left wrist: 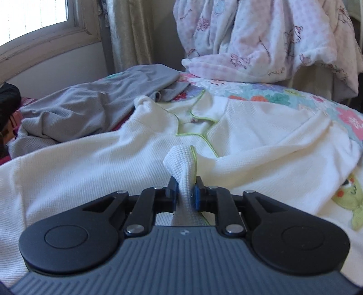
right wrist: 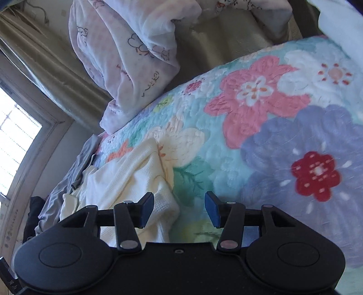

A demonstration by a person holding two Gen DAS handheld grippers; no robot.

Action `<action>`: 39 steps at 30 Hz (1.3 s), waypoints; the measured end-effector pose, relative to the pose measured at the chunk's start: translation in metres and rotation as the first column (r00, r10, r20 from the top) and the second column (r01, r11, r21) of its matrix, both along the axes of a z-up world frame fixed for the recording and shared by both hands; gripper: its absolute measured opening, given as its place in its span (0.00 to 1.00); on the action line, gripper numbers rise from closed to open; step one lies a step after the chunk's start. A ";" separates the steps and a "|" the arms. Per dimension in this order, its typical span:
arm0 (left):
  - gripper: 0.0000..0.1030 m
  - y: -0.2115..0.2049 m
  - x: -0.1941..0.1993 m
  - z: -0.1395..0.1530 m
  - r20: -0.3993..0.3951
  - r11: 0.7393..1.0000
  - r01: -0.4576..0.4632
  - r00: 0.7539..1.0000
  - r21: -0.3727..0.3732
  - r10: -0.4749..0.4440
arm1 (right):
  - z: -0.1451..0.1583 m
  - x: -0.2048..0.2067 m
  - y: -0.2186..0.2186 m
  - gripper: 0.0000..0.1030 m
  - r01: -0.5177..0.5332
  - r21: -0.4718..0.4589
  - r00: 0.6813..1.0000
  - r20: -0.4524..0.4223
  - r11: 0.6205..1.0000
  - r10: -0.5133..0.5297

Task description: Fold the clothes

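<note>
Two claws in view, both over the bed. Left claw [left wrist: 185, 189]: jaws nearly together, a bunched fold of the cream top [left wrist: 261, 145] w/ lime-green piping sits between the blue pads [left wrist: 196, 197]; pads look to be touching the fabric on both sides, fold lifted off the rest of the garment. Rest of cream top lies spread flat across the near part of the bed, collar/neckline toward the far side, green cartoon print [left wrist: 350, 199] at its right edge. Grey garment [left wrist: 90, 106] rumpled on the far left, touching the cream top's far-left sleeve. Pink-white printed blanket [left wrist: 261, 38] heaped at far right. Window [left wrist: 31, 15] and curtain [left wrist: 129, 34] far left.

Right claw [right wrist: 179, 210]: jaws well apart, nothing gripped. Edge of the cream top [right wrist: 136, 177] lies under/beside its left finger; right finger is over bare floral bedspread [right wrist: 261, 102]. Can't tell whether the pads touch the cloth. Grey garment [right wrist: 74, 172] shows further left, blanket [right wrist: 127, 52] at far end of the bedspread.
</note>
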State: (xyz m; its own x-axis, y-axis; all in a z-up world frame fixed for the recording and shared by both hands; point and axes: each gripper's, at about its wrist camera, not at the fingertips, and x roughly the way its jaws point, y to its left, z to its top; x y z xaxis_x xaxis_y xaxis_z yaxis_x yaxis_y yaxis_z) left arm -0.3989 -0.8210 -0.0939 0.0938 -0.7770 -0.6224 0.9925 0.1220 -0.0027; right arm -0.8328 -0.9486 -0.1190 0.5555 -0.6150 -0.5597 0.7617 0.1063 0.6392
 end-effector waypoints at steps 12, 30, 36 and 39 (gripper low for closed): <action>0.56 -0.063 -0.102 0.032 0.078 0.924 0.382 0.921 -0.009 -0.381 | -0.002 0.027 -0.002 0.38 -0.073 -0.031 0.996 -0.050 0.997 0.072; 0.16 -0.218 -0.215 -0.018 0.116 0.824 0.531 0.822 0.201 -0.558 | -0.002 0.032 -0.004 0.23 -0.019 -0.034 0.993 -0.117 0.999 0.014; 0.03 -0.228 -0.210 -0.009 0.026 0.859 0.489 0.867 0.152 -0.498 | -0.018 0.027 -0.014 0.08 0.079 -0.039 0.996 0.041 0.996 -0.078; 0.03 -0.230 -0.194 0.008 -0.041 0.883 0.464 0.886 0.069 -0.462 | 0.008 0.030 0.000 0.06 0.065 -0.135 0.995 -0.067 0.989 -0.074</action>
State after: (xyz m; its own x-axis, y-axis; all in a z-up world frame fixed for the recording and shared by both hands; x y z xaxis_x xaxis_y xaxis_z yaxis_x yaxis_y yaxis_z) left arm -0.5931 -1.0505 -0.0857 -0.2802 -0.6795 -0.6780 0.9358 -0.3506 -0.0354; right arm -0.8029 -0.9489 -0.1106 0.4702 -0.7221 -0.5073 0.8136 0.1319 0.5663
